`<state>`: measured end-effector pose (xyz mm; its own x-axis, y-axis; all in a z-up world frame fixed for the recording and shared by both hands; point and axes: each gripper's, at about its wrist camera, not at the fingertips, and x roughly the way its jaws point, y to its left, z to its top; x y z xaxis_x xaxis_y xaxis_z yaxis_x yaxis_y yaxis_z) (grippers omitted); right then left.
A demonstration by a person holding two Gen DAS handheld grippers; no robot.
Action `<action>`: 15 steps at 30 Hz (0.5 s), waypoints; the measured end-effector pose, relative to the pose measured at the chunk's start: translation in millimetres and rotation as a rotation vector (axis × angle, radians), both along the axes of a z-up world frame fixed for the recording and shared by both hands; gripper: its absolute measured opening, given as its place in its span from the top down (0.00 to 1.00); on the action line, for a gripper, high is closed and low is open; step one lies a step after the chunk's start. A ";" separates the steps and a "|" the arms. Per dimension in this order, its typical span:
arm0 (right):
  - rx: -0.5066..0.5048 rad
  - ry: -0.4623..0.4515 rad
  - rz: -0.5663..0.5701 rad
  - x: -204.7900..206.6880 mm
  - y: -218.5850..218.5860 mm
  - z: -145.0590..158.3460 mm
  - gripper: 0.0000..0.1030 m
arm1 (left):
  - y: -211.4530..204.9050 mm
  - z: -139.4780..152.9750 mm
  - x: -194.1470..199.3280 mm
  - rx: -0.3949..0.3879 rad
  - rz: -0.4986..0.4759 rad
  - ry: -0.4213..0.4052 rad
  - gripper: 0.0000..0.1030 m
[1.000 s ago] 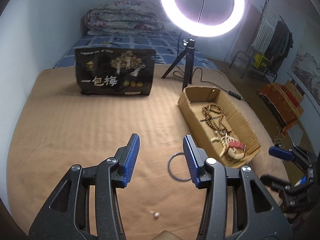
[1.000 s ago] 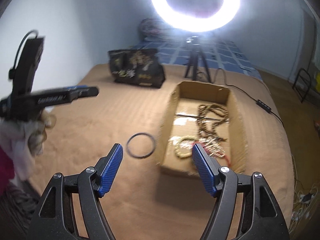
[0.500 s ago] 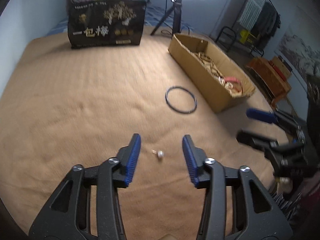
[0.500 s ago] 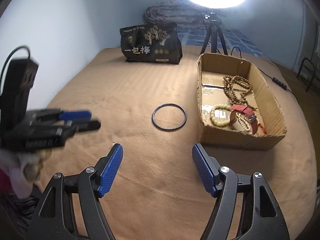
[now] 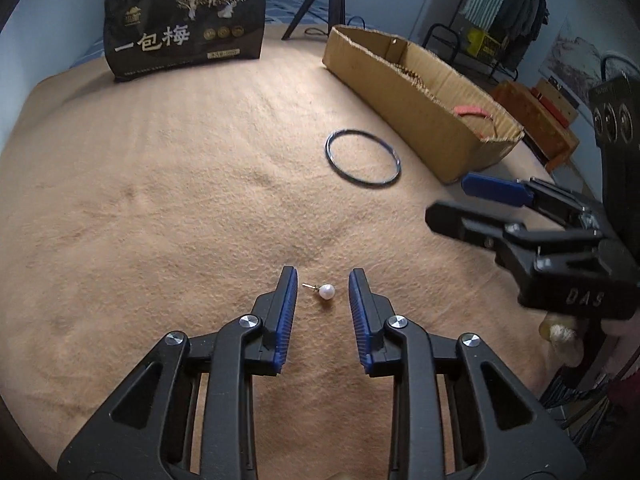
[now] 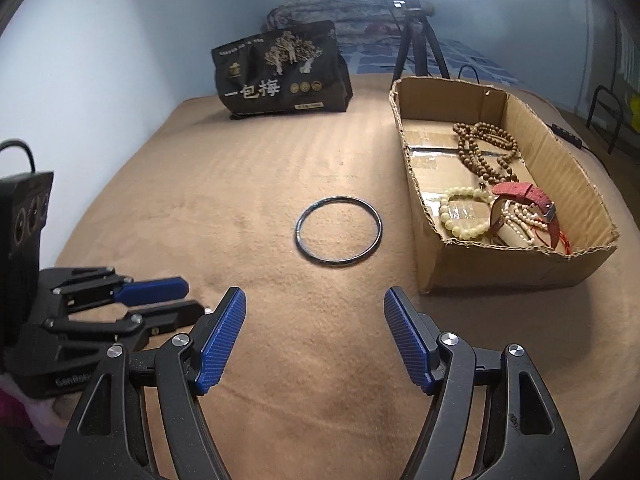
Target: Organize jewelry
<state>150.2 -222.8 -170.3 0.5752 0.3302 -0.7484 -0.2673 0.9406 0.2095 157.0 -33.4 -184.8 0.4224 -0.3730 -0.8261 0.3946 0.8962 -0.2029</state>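
A small pearl earring [image 5: 326, 291] with a gold post lies on the tan blanket, right between the tips of my left gripper [image 5: 322, 280]. Its jaws are closing, and the pads stand a little apart from the pearl on both sides. A thin dark bangle [image 5: 363, 159] [image 6: 338, 231] lies flat farther out, beside the cardboard box [image 5: 404, 92] [image 6: 568, 160]. The box holds brown beads [image 6: 486, 152], a cream bead bracelet [image 6: 460, 216] and a red watch strap [image 6: 528, 200]. My right gripper [image 6: 315, 304] hovers wide open short of the bangle, with nothing between its fingers.
A black snack bag [image 5: 186, 24] [image 6: 282, 70] stands upright at the far side of the blanket. Behind the box a tripod [image 6: 416, 36] carries a ring light. The wall runs along the left; a clothes rack [image 5: 496, 4] and an orange box [image 5: 536, 116] sit on the floor at right.
My left gripper has dropped toward the blanket and narrowed its jaws around the pearl earring. The right gripper has also come lower, nearer the bangle, with its jaws unchanged.
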 end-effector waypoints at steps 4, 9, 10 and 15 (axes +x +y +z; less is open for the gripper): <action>0.012 0.000 -0.030 6.6 -0.6 -5.1 0.31 | 1.6 -8.1 0.5 0.008 -0.018 0.005 0.75; -0.001 -0.007 -0.043 12.1 3.9 -10.2 0.31 | 4.5 -13.3 1.3 0.010 -0.029 -0.001 0.80; -0.006 -0.007 -0.045 13.3 5.7 -11.6 0.31 | 4.9 -13.1 1.4 0.008 -0.033 -0.005 0.80; -0.032 0.000 -0.044 17.4 14.4 -18.8 0.31 | 1.0 -16.0 2.7 0.047 -0.060 -0.021 0.92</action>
<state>167.6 -208.3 -189.1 0.5884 0.2803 -0.7584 -0.2253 0.9577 0.1791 159.7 -32.4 -200.8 0.4181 -0.3590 -0.8345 0.4521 0.8790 -0.1517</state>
